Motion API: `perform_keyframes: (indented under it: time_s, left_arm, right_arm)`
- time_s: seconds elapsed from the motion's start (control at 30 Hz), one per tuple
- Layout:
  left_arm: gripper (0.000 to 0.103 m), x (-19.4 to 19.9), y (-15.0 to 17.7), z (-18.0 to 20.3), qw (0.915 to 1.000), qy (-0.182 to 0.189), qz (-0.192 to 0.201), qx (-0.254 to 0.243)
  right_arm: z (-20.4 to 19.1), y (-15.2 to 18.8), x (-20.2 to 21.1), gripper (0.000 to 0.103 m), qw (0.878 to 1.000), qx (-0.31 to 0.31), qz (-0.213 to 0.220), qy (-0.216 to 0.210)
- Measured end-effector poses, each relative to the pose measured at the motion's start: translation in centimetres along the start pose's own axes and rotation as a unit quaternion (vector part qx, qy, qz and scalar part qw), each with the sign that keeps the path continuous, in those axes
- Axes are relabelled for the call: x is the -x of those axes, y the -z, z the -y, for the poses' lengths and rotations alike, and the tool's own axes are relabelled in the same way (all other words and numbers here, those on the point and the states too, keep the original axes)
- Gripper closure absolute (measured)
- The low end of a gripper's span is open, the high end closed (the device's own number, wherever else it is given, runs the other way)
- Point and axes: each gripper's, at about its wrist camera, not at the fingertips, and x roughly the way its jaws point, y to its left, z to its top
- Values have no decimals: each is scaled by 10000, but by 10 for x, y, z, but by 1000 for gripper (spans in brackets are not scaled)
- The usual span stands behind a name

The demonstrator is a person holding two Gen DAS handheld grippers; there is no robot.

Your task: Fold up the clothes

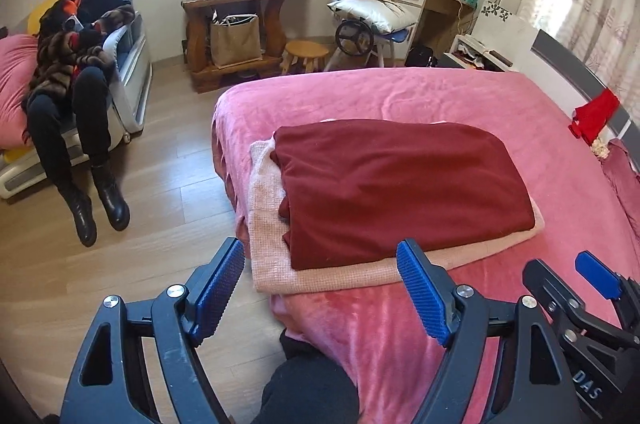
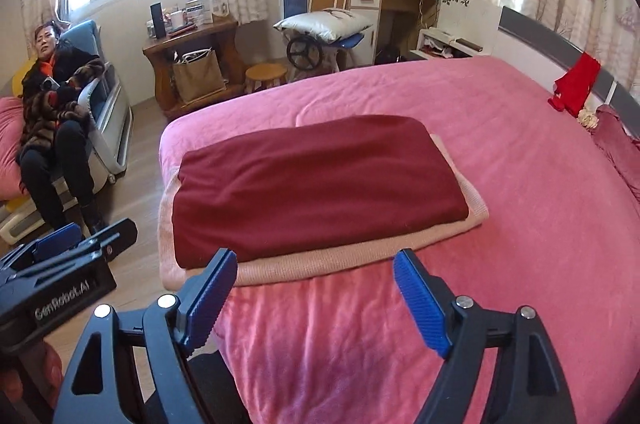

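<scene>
My left hand-held gripper [image 1: 320, 290] and right hand-held gripper [image 2: 314, 298] hang wide, empty, above the folded maroon garment [image 1: 396, 183] stacked on the pink knit [image 1: 272, 224]; folding looks finished.

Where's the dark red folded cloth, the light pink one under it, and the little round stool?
dark red cloth [image 2: 312, 183], right wrist view, middle of top.
light pink cloth [image 2: 320, 264], right wrist view, near edge.
round stool [image 1: 306, 49], left wrist view, seat.
</scene>
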Motion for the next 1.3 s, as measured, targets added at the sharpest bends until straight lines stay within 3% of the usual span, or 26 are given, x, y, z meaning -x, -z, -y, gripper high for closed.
perform_keyframes:
  time_s: [0.4, 0.8, 1.3]
  left_arm:
    - [23, 11, -3, 8, 9993, -210, 76, -301]
    - [23, 23, -1, 13, 9985, -216, 228, -449]
    - [23, 3, 4, 19, 9982, -155, -358, -457]
  right_arm:
    - [-17, -12, -6, 21, 9995, -289, 91, -89]
    - [-11, -1, 0, 21, 9990, -445, 22, -81]
    - [2, 11, 8, 20, 9990, -409, -201, 30]
